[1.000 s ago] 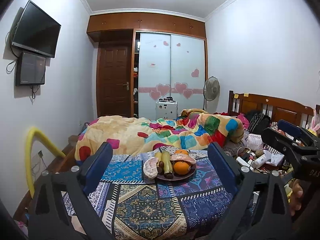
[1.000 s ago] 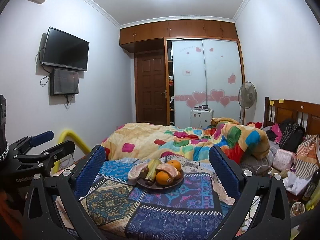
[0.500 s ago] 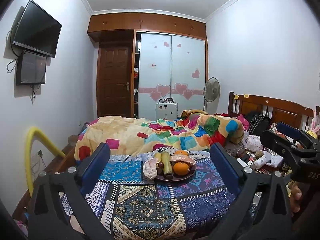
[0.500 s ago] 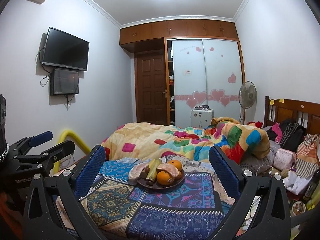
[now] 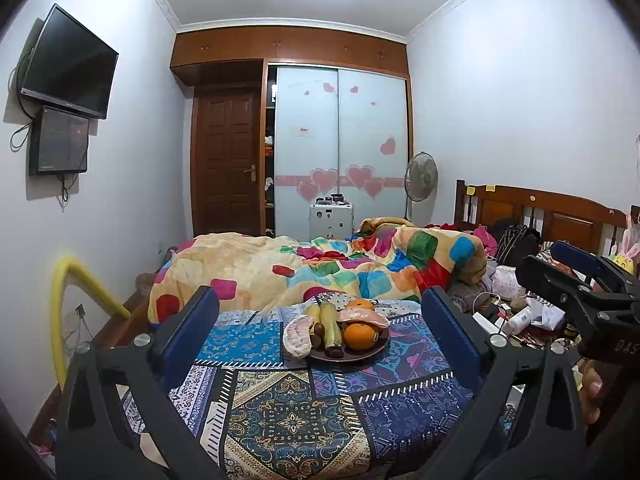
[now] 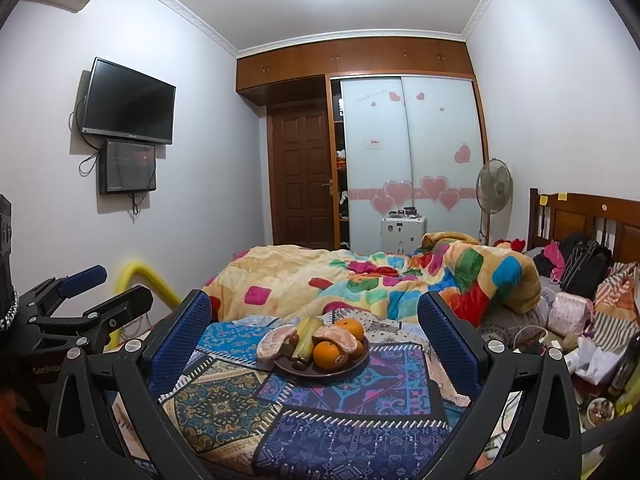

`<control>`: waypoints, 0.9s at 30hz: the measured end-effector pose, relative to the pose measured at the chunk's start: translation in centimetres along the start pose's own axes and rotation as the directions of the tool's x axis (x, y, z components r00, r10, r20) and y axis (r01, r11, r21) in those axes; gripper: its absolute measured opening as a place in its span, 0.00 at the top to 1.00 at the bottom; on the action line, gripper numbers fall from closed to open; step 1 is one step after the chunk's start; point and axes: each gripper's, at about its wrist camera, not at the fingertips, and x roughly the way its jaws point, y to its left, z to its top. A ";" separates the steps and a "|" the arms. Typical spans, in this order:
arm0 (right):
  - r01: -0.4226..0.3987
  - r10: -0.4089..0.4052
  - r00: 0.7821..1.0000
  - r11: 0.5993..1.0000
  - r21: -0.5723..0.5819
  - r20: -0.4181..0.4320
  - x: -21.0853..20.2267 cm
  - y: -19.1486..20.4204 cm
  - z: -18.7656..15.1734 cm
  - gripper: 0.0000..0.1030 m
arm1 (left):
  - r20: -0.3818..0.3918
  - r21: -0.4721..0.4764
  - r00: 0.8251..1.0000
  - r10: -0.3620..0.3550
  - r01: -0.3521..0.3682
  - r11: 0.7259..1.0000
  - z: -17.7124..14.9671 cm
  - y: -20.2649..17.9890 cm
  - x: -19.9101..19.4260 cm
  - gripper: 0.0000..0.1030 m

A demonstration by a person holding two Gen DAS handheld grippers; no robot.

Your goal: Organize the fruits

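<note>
Black left tool (image 5: 320, 332) and right tool (image 6: 314, 332) agape (empty), "GenRobot" lettering, sticker-bearing orange (image 6: 329, 355).

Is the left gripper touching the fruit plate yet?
Apart. In the left wrist view the left gripper stands open, its jaws having just widened, with nothing between them; patterned cloth shows between its fingers and the plate farther back.

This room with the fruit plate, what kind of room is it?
Most likely a bedroom. There is a bed with a wooden headboard and a colourful quilt, and a wardrobe with sliding doors. The plate of fruit sits on the bed.
</note>
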 end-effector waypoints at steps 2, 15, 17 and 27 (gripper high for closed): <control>0.001 -0.001 1.000 1.000 0.000 -0.002 0.0 0.0 0.0 0.00 | 0.000 0.005 1.000 -0.002 0.002 1.000 0.0 -0.2 0.0 0.00; -0.008 0.008 1.000 1.000 -0.005 -0.014 0.4 0.2 0.0 0.00 | -0.011 -0.010 1.000 -0.023 0.023 1.000 -0.1 -0.3 0.4 0.00; -0.007 0.007 1.000 1.000 -0.005 -0.012 0.3 0.2 0.0 0.00 | -0.016 -0.014 1.000 -0.026 0.025 1.000 -0.1 -0.3 0.6 0.00; -0.007 0.007 1.000 1.000 -0.002 -0.002 0.3 0.2 0.0 0.00 | -0.020 -0.024 0.999 -0.031 0.030 0.999 -0.2 -0.2 0.8 0.00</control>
